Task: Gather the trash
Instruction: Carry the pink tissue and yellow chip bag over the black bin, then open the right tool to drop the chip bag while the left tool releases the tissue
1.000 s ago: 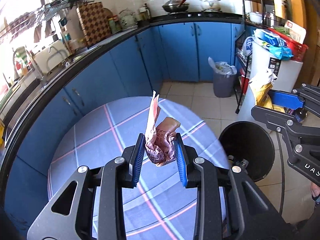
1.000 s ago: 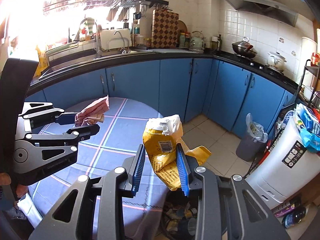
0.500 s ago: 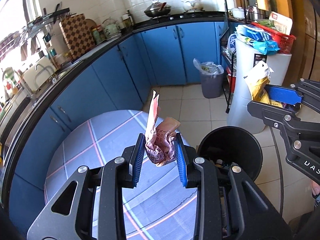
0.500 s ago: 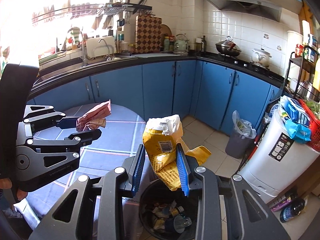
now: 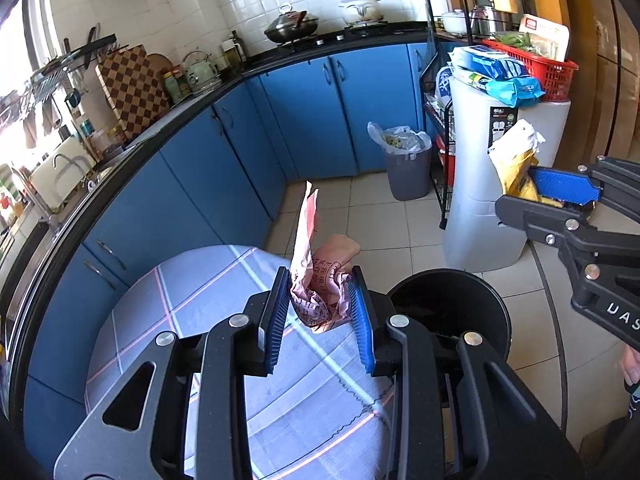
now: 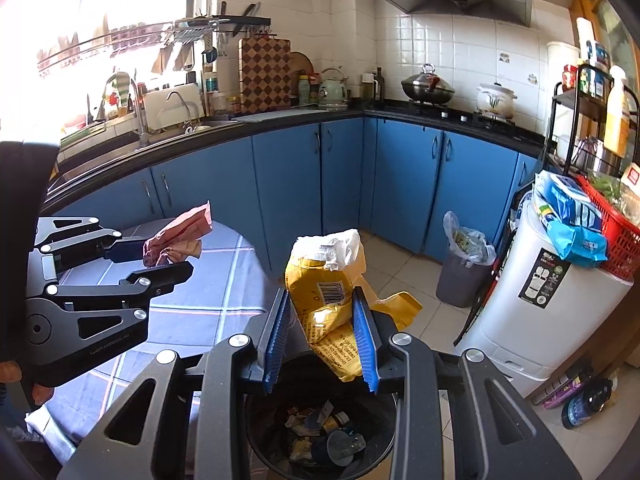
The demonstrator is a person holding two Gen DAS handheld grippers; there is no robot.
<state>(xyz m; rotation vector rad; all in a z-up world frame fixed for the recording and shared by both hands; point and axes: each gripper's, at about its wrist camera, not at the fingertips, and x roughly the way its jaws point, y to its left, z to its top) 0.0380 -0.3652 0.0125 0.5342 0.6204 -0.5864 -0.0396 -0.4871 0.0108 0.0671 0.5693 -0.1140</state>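
1. Left gripper [image 5: 320,316] is clamped on a crumpled pink wrapper [image 5: 320,292], held above the checked tablecloth [image 5: 192,300], beside the black bin [image 5: 452,304] and not yet over it.
2. Right gripper [image 6: 322,336] pinches a yellow packet [image 6: 328,300] directly above the same bin's opening [image 6: 324,436], where other rubbish already lies.
3. Step in hand, as judged: carrying both pieces to the bin. Next: the right jaws need only part; the left must first travel across the rim.
4. Writing: the pink wrapper carries red characters, unreadable; the yellow packet shows a barcode; letters "UAS" appear on the right gripper's body [image 5: 616,312].
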